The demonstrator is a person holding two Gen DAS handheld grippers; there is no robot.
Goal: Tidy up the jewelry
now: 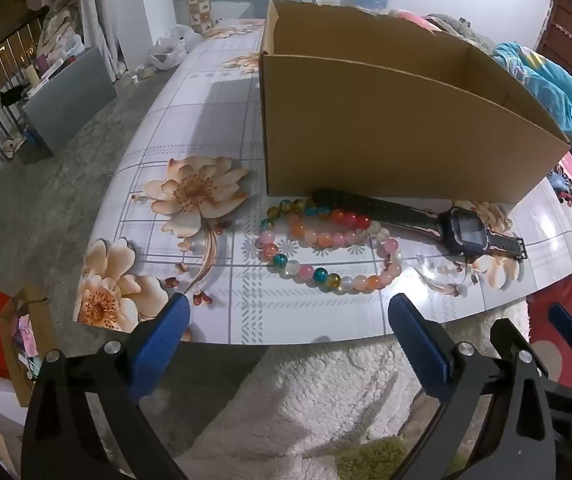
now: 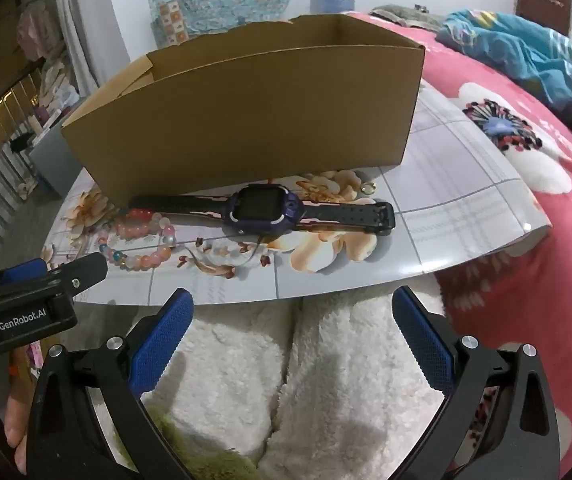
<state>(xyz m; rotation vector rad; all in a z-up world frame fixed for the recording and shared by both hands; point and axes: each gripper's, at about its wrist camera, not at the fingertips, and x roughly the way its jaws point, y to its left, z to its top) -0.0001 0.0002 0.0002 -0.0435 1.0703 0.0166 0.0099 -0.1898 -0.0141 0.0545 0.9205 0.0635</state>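
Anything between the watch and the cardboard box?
Nothing: the watch lies right along the foot of the cardboard box, with only bare flowered table there, seen in the right wrist view.

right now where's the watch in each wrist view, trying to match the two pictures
Left wrist view: the watch lies right of centre, in front of the cardboard box, its strap running over the far side of the bead bracelet.
Right wrist view: the watch lies near the centre, along the box's front wall, with the bracelet at its left end.
Shared landmark: the cardboard box.
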